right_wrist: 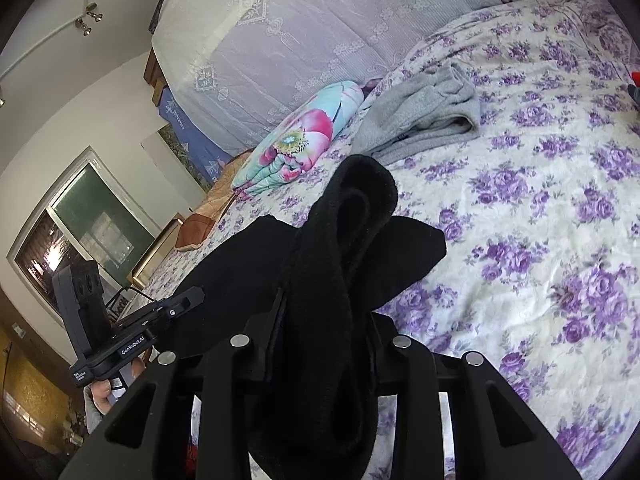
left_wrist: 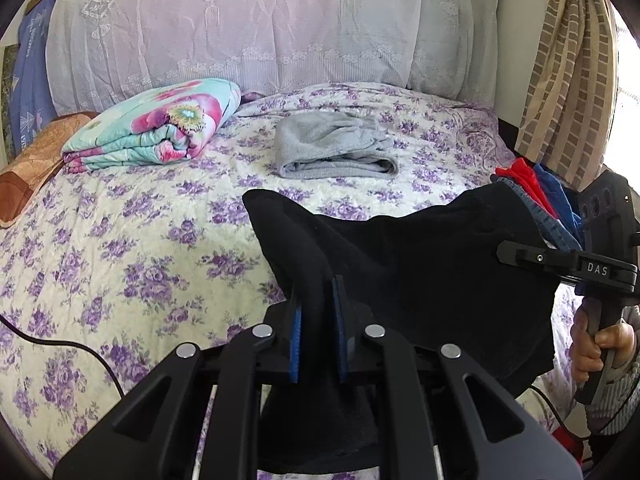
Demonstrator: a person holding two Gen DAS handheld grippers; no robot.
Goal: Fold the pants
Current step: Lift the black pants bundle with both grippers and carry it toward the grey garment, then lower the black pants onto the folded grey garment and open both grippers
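Note:
Black pants (left_wrist: 408,264) hang stretched between my two grippers above a floral bedspread (left_wrist: 120,248). My left gripper (left_wrist: 316,284) is shut on one bunched edge of the black pants; blue pads show beside the cloth. My right gripper (right_wrist: 320,300) is shut on the other edge, where the black pants (right_wrist: 352,220) bulge up in a thick roll that hides its fingertips. The right gripper also shows in the left wrist view (left_wrist: 500,252), and the left gripper shows in the right wrist view (right_wrist: 200,294).
Folded grey pants (left_wrist: 332,148) lie on the bed beyond, also in the right wrist view (right_wrist: 424,120). A folded floral quilt (left_wrist: 160,124) sits at the back left. Red and blue clothes (left_wrist: 536,192) are piled at the right edge. A black cable (left_wrist: 80,352) crosses the bed's near left.

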